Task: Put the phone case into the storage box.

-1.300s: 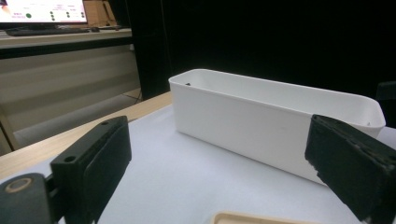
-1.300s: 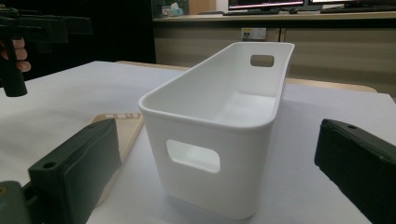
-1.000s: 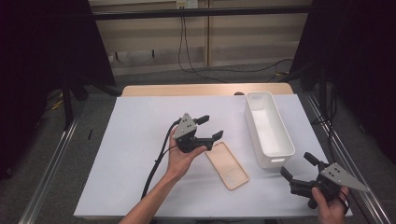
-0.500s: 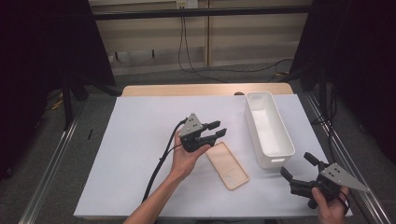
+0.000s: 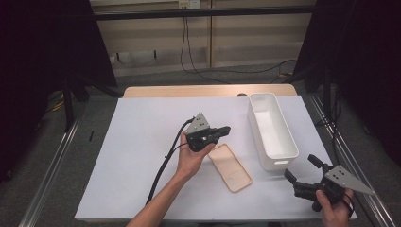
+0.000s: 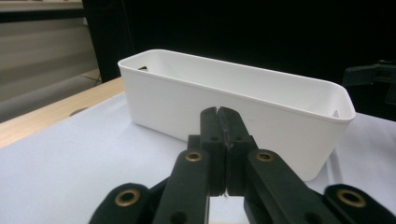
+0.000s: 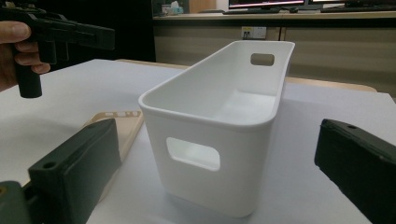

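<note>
Jaws of the left gripper (image 5: 222, 130), having just been closing on nothing, are standing together above the phone case (image 5: 230, 167) lying flat on the worktop (image 5: 137, 132) beside the white bin (image 5: 272, 130), while the right gripper (image 5: 302, 175) is waiting with jaws apart; reopening and lowering onto the case is probably coming next.

A white sheet (image 5: 132, 156) covers most of the worktop (image 5: 179, 91), leaving a strip of bare wood along the far edge. Beyond that edge black cables (image 5: 198, 56) run down a pale panelled wall (image 5: 156, 42) onto the grey floor. Dark curtains (image 5: 42, 71) stand on both sides.
</note>
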Action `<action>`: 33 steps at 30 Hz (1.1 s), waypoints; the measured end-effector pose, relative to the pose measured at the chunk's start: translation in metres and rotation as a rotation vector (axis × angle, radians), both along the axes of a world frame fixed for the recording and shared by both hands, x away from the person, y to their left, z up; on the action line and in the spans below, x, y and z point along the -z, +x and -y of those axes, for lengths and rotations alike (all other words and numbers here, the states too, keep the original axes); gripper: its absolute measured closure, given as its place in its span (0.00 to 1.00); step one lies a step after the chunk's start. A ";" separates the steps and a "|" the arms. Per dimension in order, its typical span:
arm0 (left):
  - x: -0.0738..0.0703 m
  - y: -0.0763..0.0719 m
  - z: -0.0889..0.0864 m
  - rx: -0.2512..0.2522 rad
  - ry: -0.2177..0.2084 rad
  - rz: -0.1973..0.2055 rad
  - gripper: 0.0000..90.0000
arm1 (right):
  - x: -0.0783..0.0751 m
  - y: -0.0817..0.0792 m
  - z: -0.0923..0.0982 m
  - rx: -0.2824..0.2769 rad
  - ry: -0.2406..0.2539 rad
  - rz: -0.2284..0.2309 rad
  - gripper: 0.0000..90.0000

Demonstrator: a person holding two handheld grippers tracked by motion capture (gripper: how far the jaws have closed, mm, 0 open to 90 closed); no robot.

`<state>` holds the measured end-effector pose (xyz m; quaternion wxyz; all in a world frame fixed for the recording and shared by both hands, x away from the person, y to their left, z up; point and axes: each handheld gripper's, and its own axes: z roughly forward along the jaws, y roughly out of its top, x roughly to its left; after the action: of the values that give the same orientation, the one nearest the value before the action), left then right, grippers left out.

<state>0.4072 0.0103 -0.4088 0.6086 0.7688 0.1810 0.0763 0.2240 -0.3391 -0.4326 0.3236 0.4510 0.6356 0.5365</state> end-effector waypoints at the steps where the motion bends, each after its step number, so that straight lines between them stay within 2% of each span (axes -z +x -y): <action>1: -0.001 0.000 0.001 0.010 0.003 -0.004 1.00 | 0.000 0.000 0.000 0.000 0.000 0.000 0.00; 5: -0.004 0.002 0.004 0.036 0.013 -0.026 1.00 | 0.000 0.000 0.000 0.000 0.001 0.000 0.00; 12: -0.008 0.005 0.012 0.082 0.077 -0.059 1.00 | 0.000 0.000 0.000 -0.003 0.001 -0.001 0.00; 16: -0.009 0.009 0.017 0.102 0.140 -0.087 1.00 | 0.000 0.000 0.000 -0.001 0.002 -0.001 0.00; 17: -0.009 0.009 0.017 0.102 0.140 -0.087 1.00 | 0.000 0.000 0.000 -0.001 0.002 -0.001 0.00; 22: -0.006 0.015 0.022 0.106 0.197 -0.112 1.00 | 0.000 0.000 0.000 -0.003 0.001 -0.001 0.00; 30: 0.001 0.028 0.026 0.106 0.284 -0.170 1.00 | 0.000 0.000 0.000 -0.004 0.002 -0.003 0.00; 33: 0.003 0.033 0.029 0.113 0.305 -0.204 1.00 | 0.000 0.000 0.000 -0.005 0.002 -0.003 0.00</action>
<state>0.4402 -0.0184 -0.4116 0.4670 0.8647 0.1846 -0.0099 0.2239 -0.3388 -0.4329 0.3210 0.4507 0.6366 0.5372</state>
